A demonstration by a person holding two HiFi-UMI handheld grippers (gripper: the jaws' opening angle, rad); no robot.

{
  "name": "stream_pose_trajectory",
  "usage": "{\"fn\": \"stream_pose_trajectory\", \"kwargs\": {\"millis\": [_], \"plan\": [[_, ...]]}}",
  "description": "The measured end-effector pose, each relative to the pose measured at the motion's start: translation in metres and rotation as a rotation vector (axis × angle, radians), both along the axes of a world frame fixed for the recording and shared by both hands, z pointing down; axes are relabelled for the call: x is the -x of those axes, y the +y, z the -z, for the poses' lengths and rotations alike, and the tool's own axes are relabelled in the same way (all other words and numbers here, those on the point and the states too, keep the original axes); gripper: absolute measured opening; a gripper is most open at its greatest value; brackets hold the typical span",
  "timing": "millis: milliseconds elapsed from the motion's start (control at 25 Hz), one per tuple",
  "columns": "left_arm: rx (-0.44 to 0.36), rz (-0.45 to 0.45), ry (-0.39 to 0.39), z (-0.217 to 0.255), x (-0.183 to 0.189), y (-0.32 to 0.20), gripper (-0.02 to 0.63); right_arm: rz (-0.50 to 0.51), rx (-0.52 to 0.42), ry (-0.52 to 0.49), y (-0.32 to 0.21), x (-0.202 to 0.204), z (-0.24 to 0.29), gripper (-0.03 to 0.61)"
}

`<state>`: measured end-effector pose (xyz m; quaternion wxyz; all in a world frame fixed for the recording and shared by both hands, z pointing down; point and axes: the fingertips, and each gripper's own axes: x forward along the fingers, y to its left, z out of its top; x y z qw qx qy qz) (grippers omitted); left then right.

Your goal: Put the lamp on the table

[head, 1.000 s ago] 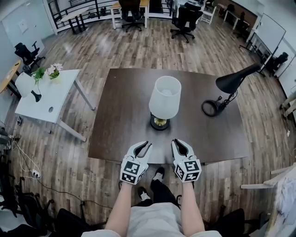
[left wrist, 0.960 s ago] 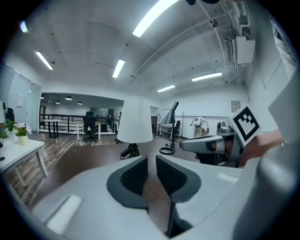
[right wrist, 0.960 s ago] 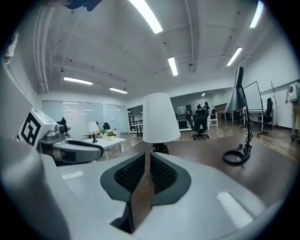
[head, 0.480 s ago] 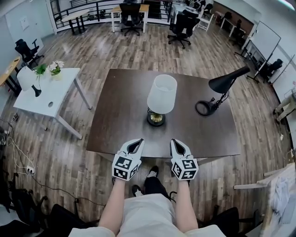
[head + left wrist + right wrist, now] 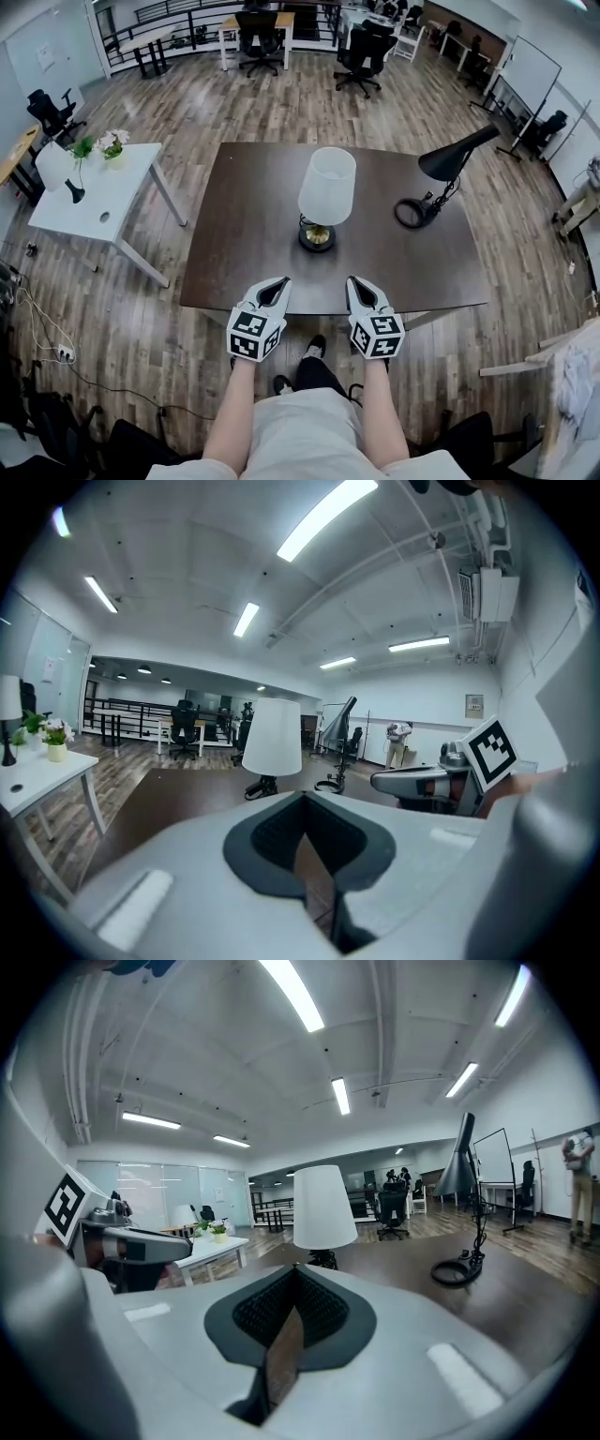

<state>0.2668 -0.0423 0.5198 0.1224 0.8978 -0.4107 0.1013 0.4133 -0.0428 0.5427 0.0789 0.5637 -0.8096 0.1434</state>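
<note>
From where I steer, the lamp (image 5: 327, 192) stands upright near the middle of the dark table (image 5: 234, 262), white shade over a brass and black base, its long axis vertical. Everything else I place from it. My left gripper (image 5: 277, 284) and right gripper (image 5: 357, 283) sit on the near side of the lamp, over the table's near edge, well apart from the base and pointing at it. The lamp lies straight ahead between the two, and neither hand is clearly the nearer. Both pairs of jaws are pressed together with nothing between them, so I am holding nothing. I judge the placing done, since the lamp rests on the tabletop with no tilt that I can see. Any further move would only be a pull back from the table. To the right of the lamp, on the same top, is a black desk lamp (image 5: 457, 155) with its head angled up and its round base beside a loop of cord. To the left of the lamp, off the table, stands a white side table (image 5: 112, 202) with a small pot of flowers (image 5: 112, 141). Beyond the lamp, wood flooring runs out to office chairs (image 5: 358, 47) and more desks.
</note>
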Motion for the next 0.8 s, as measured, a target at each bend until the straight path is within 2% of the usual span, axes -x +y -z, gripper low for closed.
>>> {"fn": "stream_pose_trajectory", "kwargs": {"millis": [320,800], "plan": [[0.018,0.016,0.007,-0.003,-0.001,0.007,0.000,0.000,0.013,0.022,0.013,-0.006,0.002,0.026],[0.048,-0.014,0.021,-0.014,-0.018,0.022,0.000,-0.001,0.049,0.031,0.026,-0.012,-0.010,0.025]]}}
